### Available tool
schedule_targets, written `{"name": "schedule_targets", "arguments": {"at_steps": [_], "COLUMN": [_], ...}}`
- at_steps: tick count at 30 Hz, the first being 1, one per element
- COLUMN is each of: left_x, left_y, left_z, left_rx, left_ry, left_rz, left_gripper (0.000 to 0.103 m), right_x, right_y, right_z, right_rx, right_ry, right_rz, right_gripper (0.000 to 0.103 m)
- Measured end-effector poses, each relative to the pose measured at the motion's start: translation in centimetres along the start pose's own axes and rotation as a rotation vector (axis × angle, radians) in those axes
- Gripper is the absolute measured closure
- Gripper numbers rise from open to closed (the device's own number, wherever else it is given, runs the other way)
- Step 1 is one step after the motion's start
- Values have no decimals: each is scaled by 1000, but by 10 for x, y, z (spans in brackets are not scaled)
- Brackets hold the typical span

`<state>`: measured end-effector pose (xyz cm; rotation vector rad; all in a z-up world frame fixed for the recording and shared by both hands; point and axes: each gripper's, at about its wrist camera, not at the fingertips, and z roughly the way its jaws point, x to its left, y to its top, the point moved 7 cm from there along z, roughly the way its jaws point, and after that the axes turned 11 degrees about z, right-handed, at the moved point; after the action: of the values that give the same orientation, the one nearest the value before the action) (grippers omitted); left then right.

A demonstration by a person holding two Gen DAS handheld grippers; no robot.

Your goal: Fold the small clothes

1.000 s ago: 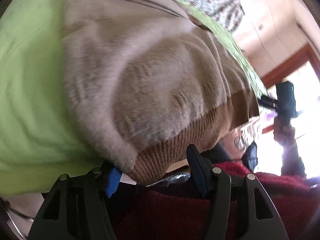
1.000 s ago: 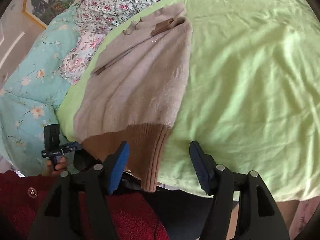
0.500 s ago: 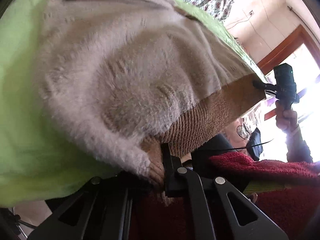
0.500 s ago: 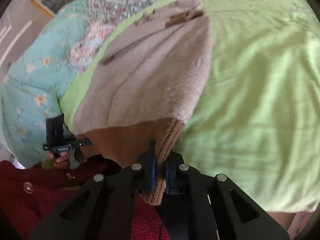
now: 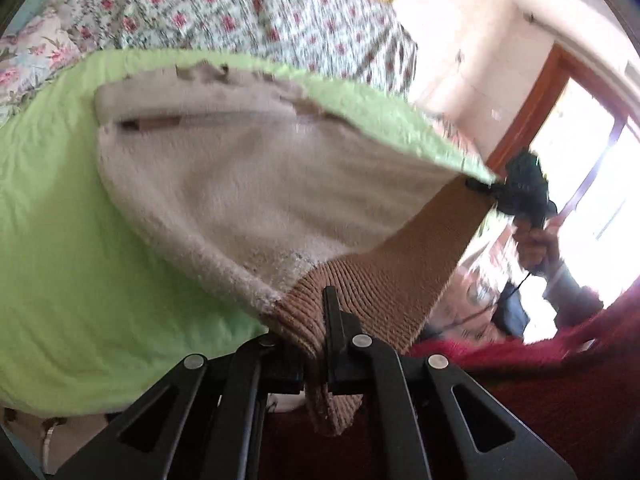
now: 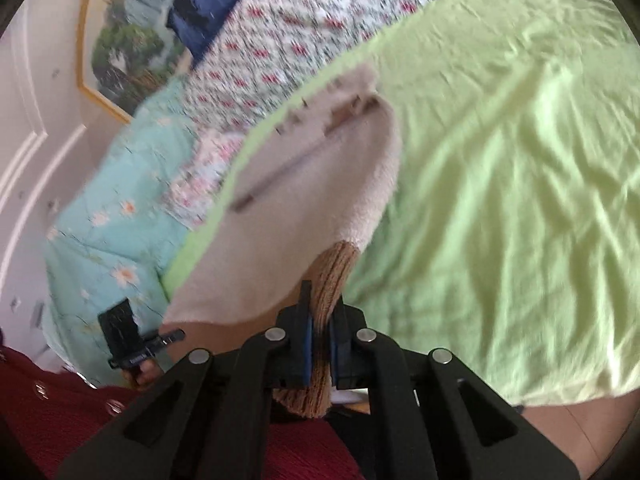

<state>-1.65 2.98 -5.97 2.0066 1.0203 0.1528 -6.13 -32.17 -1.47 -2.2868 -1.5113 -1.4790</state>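
Note:
A small beige fleece sweater [image 5: 256, 184] with a brown ribbed hem [image 5: 384, 280] lies on a light green sheet [image 5: 80, 240]. My left gripper [image 5: 316, 356] is shut on one corner of the brown hem, which hangs down between its fingers. My right gripper [image 6: 320, 344] is shut on the other hem corner [image 6: 332, 276], its blue pads pressed on the rib. The hem edge is raised off the sheet between the two grippers. In the right wrist view the sweater [image 6: 304, 184] runs away toward its collar. Each wrist view shows the other gripper [image 5: 520, 188] [image 6: 132, 340] at the far hem corner.
The green sheet [image 6: 500, 180] covers the bed, wide and wrinkled to the right of the sweater. Floral bedding [image 5: 200, 12] and a light blue quilt [image 6: 108, 232] lie beyond it. A framed picture [image 6: 120, 48] hangs on the wall. My red sleeve [image 5: 560, 380] fills the lower edge.
Both grippers went from open to shut on the brown hem corners. Since then the hem has lifted off the sheet and both views have risen and tilted.

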Motion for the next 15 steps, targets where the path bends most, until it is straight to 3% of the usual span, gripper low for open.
{"name": "schedule_targets", "arguments": {"at_steps": [9,11,15], "left_x": [20,36,84], "left_y": [96,121,162], "left_z": [-31,-32,-18], "left_rx": [-246,-296,-325], "left_ry": [76,99,172], "left_rz": [23,21,-35], "left_gripper": [98,98,98], "right_x": [57,72,89], "right_y": [76,102,151], "right_z": [3,14,48], "right_rx": [-170,-203,-245], "right_ry": [109,114,97], "right_rz": [-36,-62,-80], "right_gripper": [96,96,96]}}
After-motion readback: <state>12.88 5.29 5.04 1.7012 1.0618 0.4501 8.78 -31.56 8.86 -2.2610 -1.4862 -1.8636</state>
